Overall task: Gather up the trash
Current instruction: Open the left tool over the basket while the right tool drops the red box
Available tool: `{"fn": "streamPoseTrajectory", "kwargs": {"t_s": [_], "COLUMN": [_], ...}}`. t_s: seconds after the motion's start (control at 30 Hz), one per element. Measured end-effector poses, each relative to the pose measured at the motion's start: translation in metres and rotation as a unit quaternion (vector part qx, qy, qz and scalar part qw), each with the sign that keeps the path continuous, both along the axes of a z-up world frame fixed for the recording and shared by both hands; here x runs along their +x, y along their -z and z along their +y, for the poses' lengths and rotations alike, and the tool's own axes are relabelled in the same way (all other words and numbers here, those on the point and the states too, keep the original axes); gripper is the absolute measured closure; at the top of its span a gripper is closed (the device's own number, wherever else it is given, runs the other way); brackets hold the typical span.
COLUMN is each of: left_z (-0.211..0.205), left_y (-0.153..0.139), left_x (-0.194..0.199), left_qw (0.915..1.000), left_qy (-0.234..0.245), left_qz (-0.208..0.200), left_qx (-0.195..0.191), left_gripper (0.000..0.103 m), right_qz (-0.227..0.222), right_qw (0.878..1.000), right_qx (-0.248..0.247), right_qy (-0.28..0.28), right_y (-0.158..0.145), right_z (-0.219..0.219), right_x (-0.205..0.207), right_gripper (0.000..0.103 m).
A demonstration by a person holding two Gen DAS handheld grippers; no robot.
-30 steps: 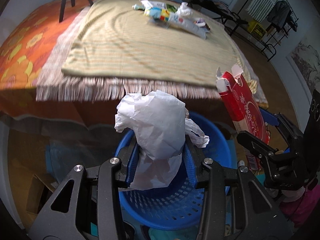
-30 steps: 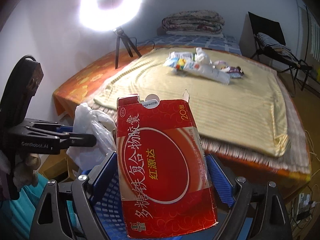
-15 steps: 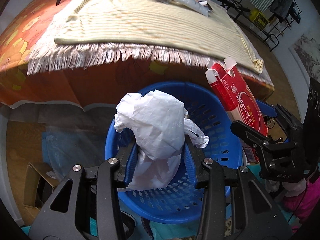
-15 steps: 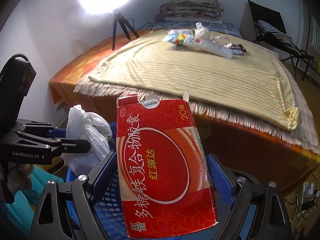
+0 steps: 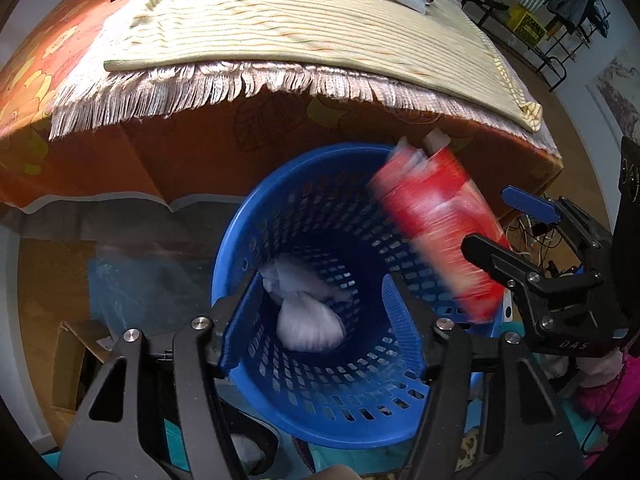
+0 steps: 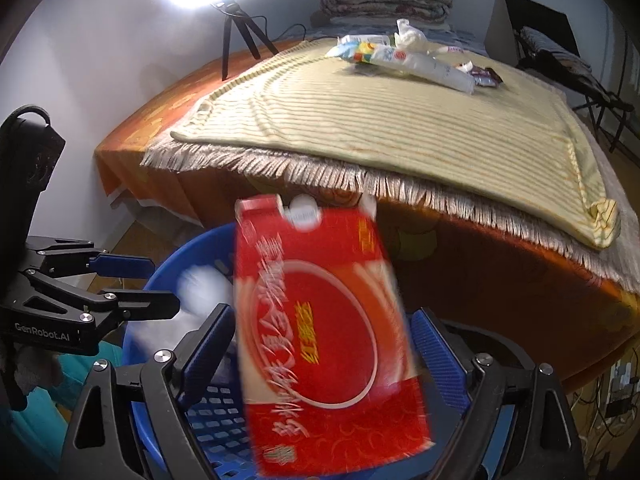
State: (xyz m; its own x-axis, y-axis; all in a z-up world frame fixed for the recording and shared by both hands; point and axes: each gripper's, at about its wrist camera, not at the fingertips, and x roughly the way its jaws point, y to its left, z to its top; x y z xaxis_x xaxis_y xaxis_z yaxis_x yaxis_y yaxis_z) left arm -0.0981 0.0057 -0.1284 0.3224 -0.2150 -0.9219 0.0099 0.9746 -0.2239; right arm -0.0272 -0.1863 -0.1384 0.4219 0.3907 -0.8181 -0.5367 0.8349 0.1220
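While my left fingers (image 5: 320, 304) are opening above the crumpled white plastic bag (image 5: 308, 312) at centre in the round blue perforated basket (image 5: 280, 408), my right fingers (image 6: 320, 356) seemingly stand clear of the blurred red cardboard box (image 6: 324, 344); I should hold both over the rim.

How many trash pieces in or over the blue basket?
2. A white bag lies inside the blue basket; a red box, motion-blurred, is above its rim. Others may hide beneath.
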Motion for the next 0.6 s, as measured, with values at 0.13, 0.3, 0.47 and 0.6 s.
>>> {"fn": "streamPoseTrajectory", "kwargs": {"t_s": [0.13,0.3,0.47,0.6], "left_z": [-0.0019,0.0013,0.0021,0.0018], "left_y": [0.0024,0.0011,-0.0017,-0.0034], "left_x": [0.0,-0.0011,-0.0007,0.0009], "left_qw": [1.0,1.0,1.0,0.9999], "left_qy": [0.0,-0.002,-0.003,0.0], "left_qz": [0.001,-0.002,-0.005,-0.007], "left_qx": [0.001,0.004,0.007,0.009], "left_gripper": [0.039,0.039,0.039,0.039], "right_qz": [0.002,0.004,0.004,0.003], "right_qw": [1.0,1.0,1.0,1.0], "right_qx": [0.002,0.004,0.004,0.007], "right_qy": [0.003,0.005,0.005,0.008], "right_y": [-0.0001,-0.0004,-0.0008,-0.0035], "right_z": [-0.0021,-0.003,-0.0033,-0.0045], "right_x": [0.0011,0.0023,0.0024,0.0039], "right_gripper": [0.01,0.01,0.01,0.01]}}
